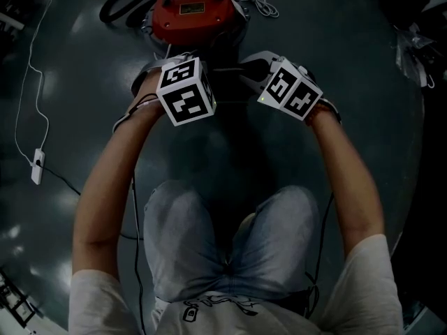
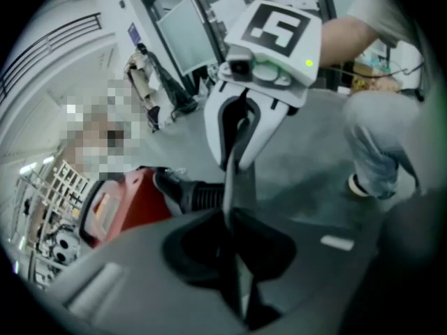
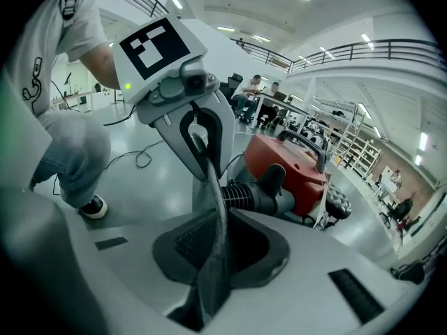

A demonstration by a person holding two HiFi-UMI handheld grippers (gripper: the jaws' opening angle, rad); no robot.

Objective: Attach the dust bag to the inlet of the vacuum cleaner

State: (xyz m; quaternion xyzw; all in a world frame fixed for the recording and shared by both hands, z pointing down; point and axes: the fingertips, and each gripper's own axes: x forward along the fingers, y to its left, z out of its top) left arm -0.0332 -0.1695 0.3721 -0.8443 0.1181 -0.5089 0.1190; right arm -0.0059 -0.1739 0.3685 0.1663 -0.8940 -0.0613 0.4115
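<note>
Two tools: left gripper point(image 2: 237, 278) and right gripper point(image 3: 209, 285), tip to tip
Left jaws: narrow, pinching one edge of the thin, flat grey dust bag point(image 3: 213, 215)
Right jaws: narrow, pinching the other edge
Bag's place: up in the air, stretched between both grippers
Round red plastic vacuum cleaner point(image 1: 192, 9): on the dark grey floor point(image 1: 77, 89), just past the bag
Short black ribbed hose point(image 3: 244, 195): on the vacuum's front, near the bag

No legible text: the vacuum cleaner point(image 1: 166, 14) bears a blurred yellow label point(image 1: 191, 8).
</note>
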